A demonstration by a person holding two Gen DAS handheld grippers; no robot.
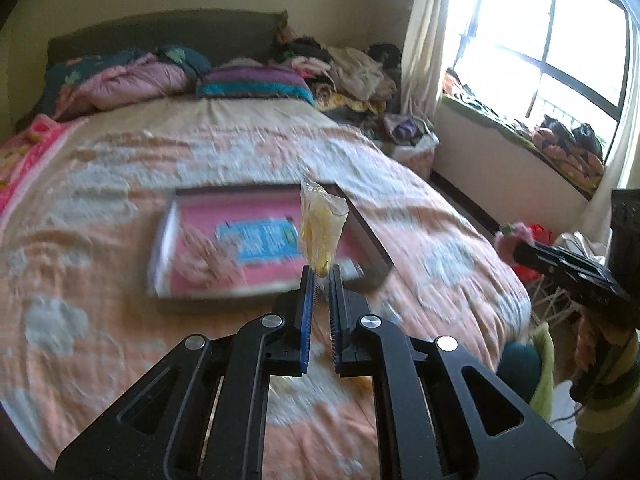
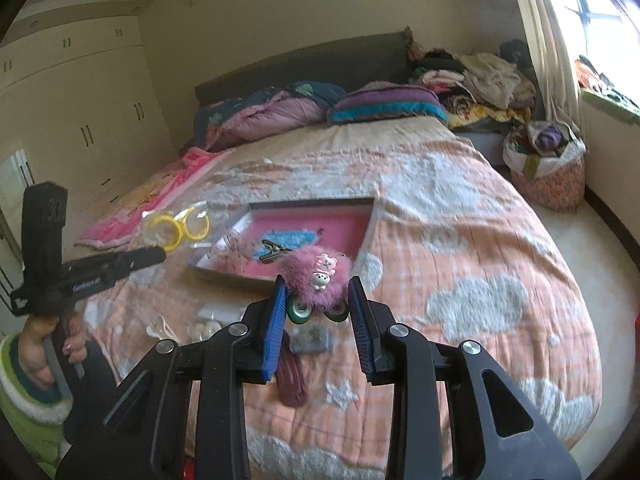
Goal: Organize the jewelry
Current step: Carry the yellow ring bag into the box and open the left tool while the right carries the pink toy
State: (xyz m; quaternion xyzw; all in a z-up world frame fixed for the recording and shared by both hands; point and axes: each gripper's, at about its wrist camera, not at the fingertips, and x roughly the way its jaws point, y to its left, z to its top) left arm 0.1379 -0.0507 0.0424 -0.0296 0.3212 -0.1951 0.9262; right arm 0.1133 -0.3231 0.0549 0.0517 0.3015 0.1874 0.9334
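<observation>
Around the bed [image 2: 460,240] with its peach cloud-print cover: a dark headboard [image 2: 304,64], rumpled quilts [image 2: 264,114] and a striped pillow [image 2: 386,106] at its head, piled clothes [image 2: 480,76] beside that, a wardrobe [image 2: 76,112], a window [image 1: 552,36].

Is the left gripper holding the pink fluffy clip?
No, the left gripper is shut on a clear bag of yellow bangles; the pink fluffy clip sits between the right gripper's fingers.

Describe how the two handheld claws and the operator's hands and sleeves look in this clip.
Both claws, left claw and right claw, are matte black linkage frames with silver pivot bolts and blue ribbed pads. The left tool's side carries small white lettering, unreadable. The left hand is bare; its sleeve is fuzzy, striped green, white and blue. No cables show.
</observation>
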